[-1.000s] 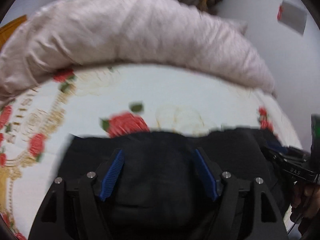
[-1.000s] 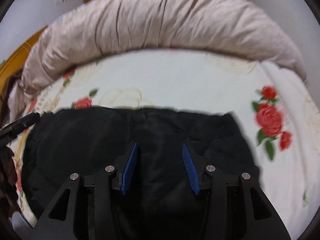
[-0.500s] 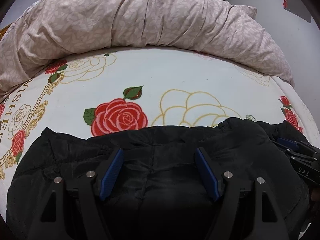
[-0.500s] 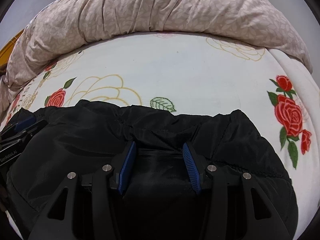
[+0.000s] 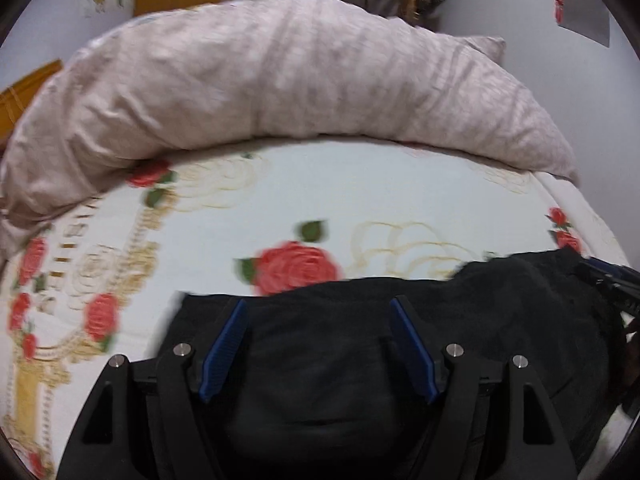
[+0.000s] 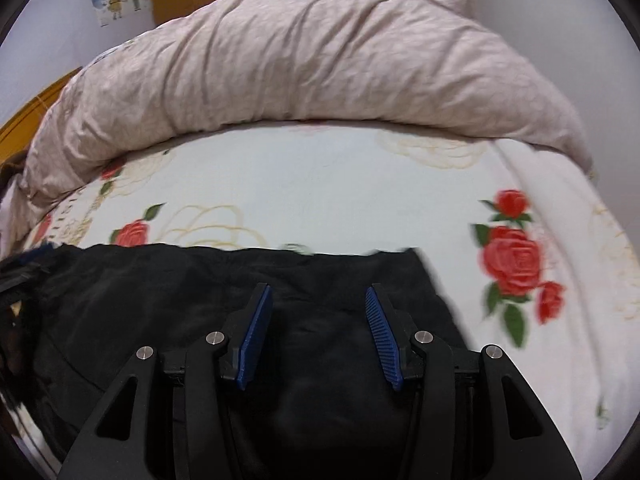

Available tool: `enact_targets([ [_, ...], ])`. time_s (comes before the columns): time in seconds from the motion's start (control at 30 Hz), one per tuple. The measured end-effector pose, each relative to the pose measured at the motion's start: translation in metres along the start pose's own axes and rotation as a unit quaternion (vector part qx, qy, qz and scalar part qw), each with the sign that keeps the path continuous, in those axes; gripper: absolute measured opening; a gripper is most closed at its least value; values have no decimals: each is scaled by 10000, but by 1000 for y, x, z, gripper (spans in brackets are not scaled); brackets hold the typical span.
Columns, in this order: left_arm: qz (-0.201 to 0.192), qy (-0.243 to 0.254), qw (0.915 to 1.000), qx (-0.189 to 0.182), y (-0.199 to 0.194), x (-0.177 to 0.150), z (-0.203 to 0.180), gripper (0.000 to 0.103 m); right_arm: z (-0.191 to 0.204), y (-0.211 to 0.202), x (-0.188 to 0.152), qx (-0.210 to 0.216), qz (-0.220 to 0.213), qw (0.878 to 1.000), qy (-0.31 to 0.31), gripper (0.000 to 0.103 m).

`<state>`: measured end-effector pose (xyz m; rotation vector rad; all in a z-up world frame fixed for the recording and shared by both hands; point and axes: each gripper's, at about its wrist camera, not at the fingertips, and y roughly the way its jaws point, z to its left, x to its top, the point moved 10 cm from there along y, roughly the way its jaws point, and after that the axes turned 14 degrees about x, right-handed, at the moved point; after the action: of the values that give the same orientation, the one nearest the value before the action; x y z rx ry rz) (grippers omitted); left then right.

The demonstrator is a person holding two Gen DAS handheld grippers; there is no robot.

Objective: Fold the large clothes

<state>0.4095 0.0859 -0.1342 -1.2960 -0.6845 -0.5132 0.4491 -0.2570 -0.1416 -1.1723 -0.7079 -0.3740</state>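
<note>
Both tools bracket bunched, puffy black garment.

Black padded jacket bunched between the left gripper pads, spread over rose-print bedsheet, pinkish duvet heaped behind.

Bare rose-print sheet lies open beyond the black garment; the bunched quilt blocks its far edge.

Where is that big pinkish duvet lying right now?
In both views the duvet is bunched along the far side of the bed, beyond the rose-patterned sheet and well clear of the black garment at the near edge.
</note>
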Motion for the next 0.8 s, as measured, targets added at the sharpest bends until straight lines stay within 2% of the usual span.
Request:
enact_targets([
  [0.07, 239, -94, 9991, 345, 20, -11, 26, 75, -19, 15, -14, -122, 254, 9995, 140, 49],
  [0.17, 652, -488, 9960, 358, 51, -33, 46, 77, -26, 33, -23, -58, 292, 9994, 201, 49],
  [0.33, 538, -743, 9953, 293, 73, -41, 43, 79, -34, 53, -27, -88, 181, 9994, 267, 49],
  [0.47, 675, -752, 9944, 311, 77, -41, 39, 80, -35, 53, -24, -105, 278, 9989, 349, 49],
  [0.53, 721, -669, 9943, 416, 67, -35, 42, 78, -35, 40, -18, -180, 327, 9987, 352, 49],
  [0.63, 461, -693, 9956, 439, 31, -21, 49, 76, -19, 1, -5, -142, -36, 9995, 287, 49],
  [0.73, 24, -757, 9971, 33, -15, -8, 32, 76, 14, -26, -3, 164, -293, 9993, 141, 49],
  [0.8, -48, -640, 9975, -297, -30, -8, 5, 76, 33, -26, -8, 353, -296, 9989, 84, 50],
])
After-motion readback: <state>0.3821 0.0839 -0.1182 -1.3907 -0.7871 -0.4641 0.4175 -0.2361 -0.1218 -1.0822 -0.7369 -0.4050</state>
